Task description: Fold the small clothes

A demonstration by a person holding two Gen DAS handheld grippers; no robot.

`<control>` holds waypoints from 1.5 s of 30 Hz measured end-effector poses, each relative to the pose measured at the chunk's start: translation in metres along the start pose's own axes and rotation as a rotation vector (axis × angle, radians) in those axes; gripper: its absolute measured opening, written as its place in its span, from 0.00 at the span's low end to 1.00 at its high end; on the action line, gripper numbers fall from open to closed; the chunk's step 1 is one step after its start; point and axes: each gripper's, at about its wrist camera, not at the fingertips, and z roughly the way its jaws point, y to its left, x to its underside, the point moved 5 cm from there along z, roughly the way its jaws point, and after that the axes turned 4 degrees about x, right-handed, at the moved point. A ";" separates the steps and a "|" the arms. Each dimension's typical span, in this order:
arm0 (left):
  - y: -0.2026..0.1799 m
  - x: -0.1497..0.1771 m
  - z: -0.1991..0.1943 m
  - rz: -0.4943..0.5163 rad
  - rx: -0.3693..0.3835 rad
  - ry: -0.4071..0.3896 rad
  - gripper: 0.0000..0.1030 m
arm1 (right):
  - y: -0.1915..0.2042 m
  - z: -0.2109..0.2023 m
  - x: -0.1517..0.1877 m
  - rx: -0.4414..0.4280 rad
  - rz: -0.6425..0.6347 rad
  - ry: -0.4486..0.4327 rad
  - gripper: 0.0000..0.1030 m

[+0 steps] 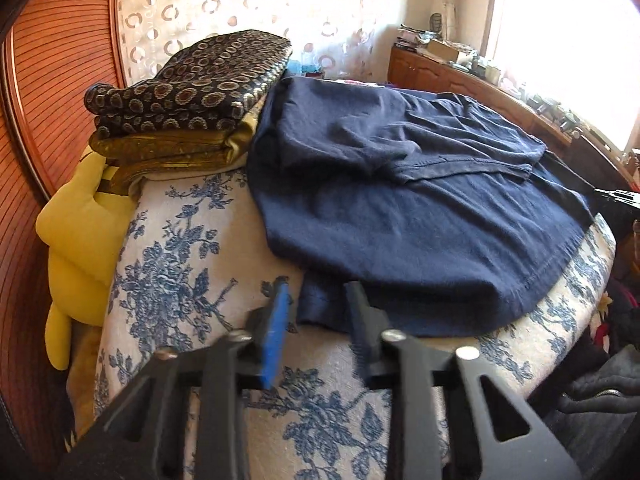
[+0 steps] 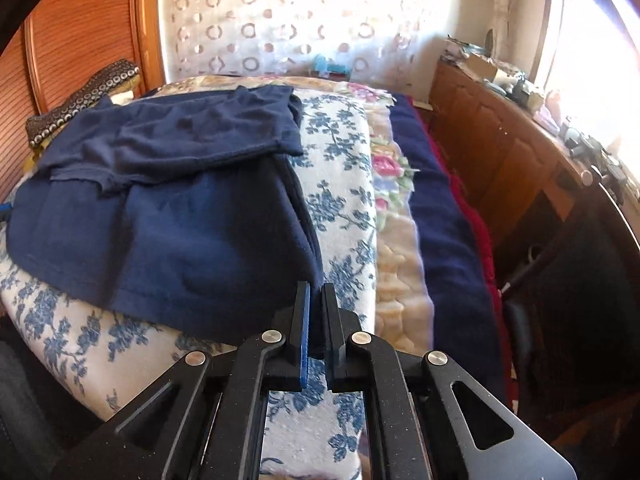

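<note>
Navy T-shirt: partly folded, sleeve laid over body, flat on blue-floral bedspread. Left claw: spread, empty, just at near hem. Right claw: nearly pressed together, narrow gap, nothing pinched, beside shirt's right edge. Stack of patterned folded fabrics alongside, by wooden headboard.

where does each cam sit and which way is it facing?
Left wrist: on the left gripper, low at the bed's near edge, facing the navy garment and the folded stack near the wooden headboard; its open jaws show.
Right wrist: on the right gripper, at the garment's right side, facing up the bed toward the curtain and the wooden cabinet; its nearly closed jaws show.
Shared: garment, floral bedspread, curtain.
</note>
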 end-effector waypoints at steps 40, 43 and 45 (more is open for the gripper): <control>-0.033 -0.041 -0.030 -0.006 -0.023 -0.146 0.47 | 0.044 0.002 -0.062 -0.124 0.022 -0.100 0.53; -0.033 -0.051 -0.011 0.002 -0.021 -0.121 0.47 | 0.057 0.025 -0.072 -0.149 0.035 -0.072 0.53; -0.031 -0.056 0.002 -0.006 -0.009 -0.097 0.47 | 0.064 0.042 -0.079 -0.154 0.038 -0.049 0.53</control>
